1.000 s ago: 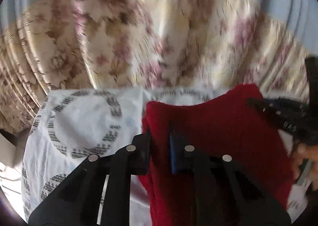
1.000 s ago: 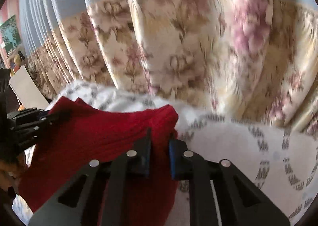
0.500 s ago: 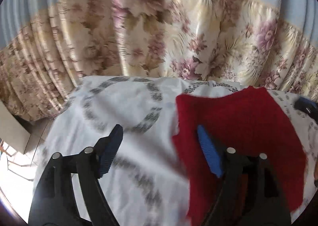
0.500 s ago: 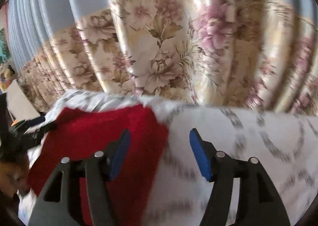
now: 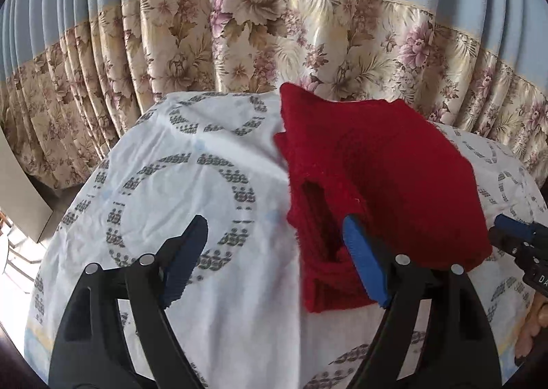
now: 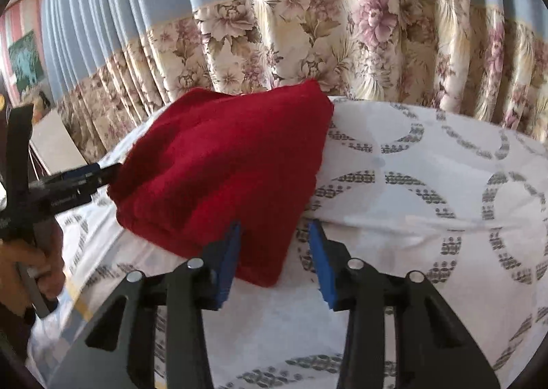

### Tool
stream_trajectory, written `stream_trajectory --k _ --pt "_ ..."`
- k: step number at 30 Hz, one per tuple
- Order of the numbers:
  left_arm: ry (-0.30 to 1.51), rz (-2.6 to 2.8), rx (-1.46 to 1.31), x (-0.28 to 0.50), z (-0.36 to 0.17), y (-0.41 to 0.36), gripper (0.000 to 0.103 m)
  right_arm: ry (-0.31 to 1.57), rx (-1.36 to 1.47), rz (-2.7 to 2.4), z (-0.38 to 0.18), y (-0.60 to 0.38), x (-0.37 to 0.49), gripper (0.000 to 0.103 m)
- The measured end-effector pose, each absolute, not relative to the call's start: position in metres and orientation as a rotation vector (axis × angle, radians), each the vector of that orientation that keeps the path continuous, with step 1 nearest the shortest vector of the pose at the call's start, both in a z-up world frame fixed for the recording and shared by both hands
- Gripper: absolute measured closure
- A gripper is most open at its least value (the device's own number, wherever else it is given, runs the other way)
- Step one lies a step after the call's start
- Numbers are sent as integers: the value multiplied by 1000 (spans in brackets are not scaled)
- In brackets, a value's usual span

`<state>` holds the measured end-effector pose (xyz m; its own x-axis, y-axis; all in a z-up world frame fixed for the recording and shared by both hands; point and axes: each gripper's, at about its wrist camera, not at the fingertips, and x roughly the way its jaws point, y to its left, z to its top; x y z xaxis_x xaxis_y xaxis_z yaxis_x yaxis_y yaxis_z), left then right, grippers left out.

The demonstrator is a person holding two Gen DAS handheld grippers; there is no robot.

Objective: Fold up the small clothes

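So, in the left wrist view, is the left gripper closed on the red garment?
No, the left gripper stands wide open, and the red garment lies loose on the white patterned sheet between its fingers.

White sheet with grey ring print [image 5: 191, 183], pleated floral curtain [image 5: 267, 43] behind, blue upper band, framed picture [image 6: 25, 60] far left.

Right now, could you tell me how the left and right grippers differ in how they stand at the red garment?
The left gripper is spread wide; the right gripper has a narrower gap. The left gripper sits at the red garment where layered folds show, one of its fingers before them; the right gripper frames a smooth corner. Both are open, gripping nothing, above the white patterned sheet.
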<state>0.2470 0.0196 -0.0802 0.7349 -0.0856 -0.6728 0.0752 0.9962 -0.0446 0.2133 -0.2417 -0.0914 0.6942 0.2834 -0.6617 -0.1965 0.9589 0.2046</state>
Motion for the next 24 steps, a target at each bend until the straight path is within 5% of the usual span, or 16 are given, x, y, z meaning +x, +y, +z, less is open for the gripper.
stream_trajectory --k 5,7,18,19,22,24 --pt "703 -99 -47 231 -64 23 28 759 125 345 -85 -230 209 64" --pt "704 -113 -48 228 -62 21 28 788 100 354 -90 -222 211 82" --pt "734 -147 23 236 -73 -6 27 782 114 350 -92 -225 211 89" --pt "755 -143 20 240 -79 -6 32 781 115 348 -92 -225 211 89" --pt "798 -182 -49 241 -90 0 78 774 122 342 -93 -226 208 90" --pt "775 -191 -40 233 -89 -1 84 773 116 342 -93 -227 205 94"
